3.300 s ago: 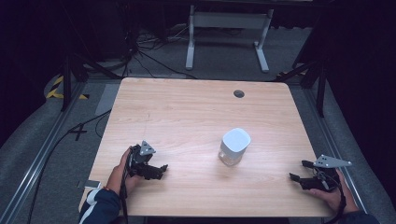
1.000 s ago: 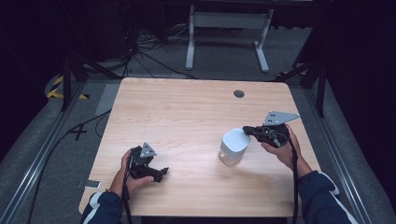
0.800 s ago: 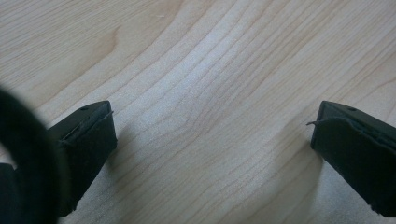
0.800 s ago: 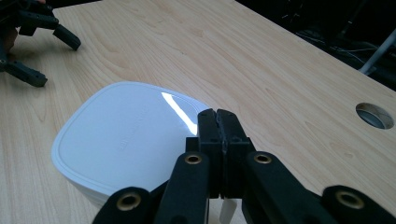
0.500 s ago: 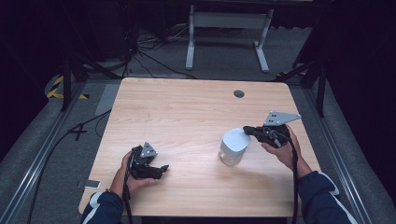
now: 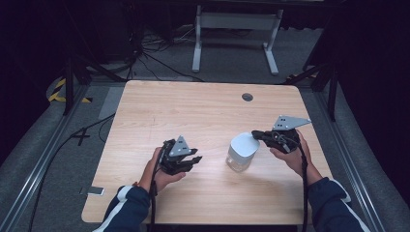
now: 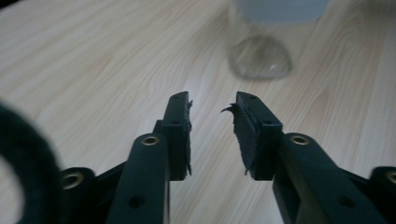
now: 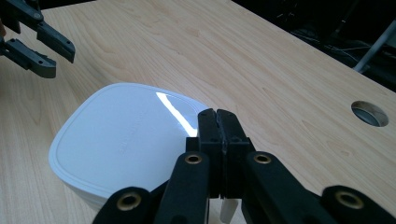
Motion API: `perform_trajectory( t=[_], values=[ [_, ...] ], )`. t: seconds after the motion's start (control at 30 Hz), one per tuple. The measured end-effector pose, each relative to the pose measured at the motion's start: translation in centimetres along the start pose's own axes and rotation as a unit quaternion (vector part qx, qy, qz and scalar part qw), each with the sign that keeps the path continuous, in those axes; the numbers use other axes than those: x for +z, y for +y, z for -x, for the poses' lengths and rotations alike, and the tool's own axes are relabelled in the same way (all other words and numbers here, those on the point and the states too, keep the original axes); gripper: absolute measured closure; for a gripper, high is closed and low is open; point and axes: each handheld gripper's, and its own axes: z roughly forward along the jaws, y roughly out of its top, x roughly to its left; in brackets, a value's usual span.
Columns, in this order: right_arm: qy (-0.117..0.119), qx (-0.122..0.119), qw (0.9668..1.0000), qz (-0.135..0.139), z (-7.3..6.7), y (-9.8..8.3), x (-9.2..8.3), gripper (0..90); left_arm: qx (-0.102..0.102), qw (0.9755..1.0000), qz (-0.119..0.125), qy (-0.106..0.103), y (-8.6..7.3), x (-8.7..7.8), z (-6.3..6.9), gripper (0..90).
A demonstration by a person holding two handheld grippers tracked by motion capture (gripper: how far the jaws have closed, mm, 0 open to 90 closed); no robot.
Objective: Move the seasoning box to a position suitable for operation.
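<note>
Wooden table [image 6: 193, 111] on seemingly grey carpeted floor [image 6: 58, 159].

Light wood table [image 6: 193, 111] with a round cable hole [image 6: 247, 97] near the far edge. Grey carpet [image 6: 58, 145], loose black cables [image 6: 145, 53], a white metal stand [image 6: 235, 21] behind. Surroundings pretty dark.

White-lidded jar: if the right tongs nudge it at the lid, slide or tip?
The jar probably tips sooner than it slides: it stands tall on the table, and the shut right tongs meet it high. Its clear body looks empty, so likely light. The glossy lid may be slippery.
</note>
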Motion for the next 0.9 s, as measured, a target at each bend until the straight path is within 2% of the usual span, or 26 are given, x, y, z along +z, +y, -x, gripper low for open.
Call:
perform_trajectory(
  t=[0.13, 0.23, 0.43, 0.73, 0.9],
  values=[
    [0.009, 0.0, 1.0, 0.003, 0.0, 0.0, 0.0, 90.0, 0.032, 0.9993, 0.011, -0.015, 2.2, 1.5, 1.0, 73.5],
    [0.006, -0.006, 1.0, 0.001, -0.2, 0.1, 0.1, 90.0, 0.044, 0.9986, 0.013, -0.027, 3.1, 2.3, 1.5, 77.2],
    [0.001, 0.001, 1.0, 0.005, 0.1, 0.0, 0.2, 90.0, 0.051, 0.9977, 0.026, -0.036, 4.3, 3.1, 2.0, 77.8],
    [-0.004, 0.006, 1.0, 0.005, 0.1, 0.0, 0.3, 90.0, 0.063, 0.9967, 0.029, -0.042, 5.1, 3.7, 2.6, 79.2],
    [-0.01, 0.012, 0.9999, -0.001, 0.4, -0.3, 0.5, 90.0, 0.06, 0.9966, 0.03, -0.047, 5.4, 3.9, 2.7, 80.9]
  ],
)
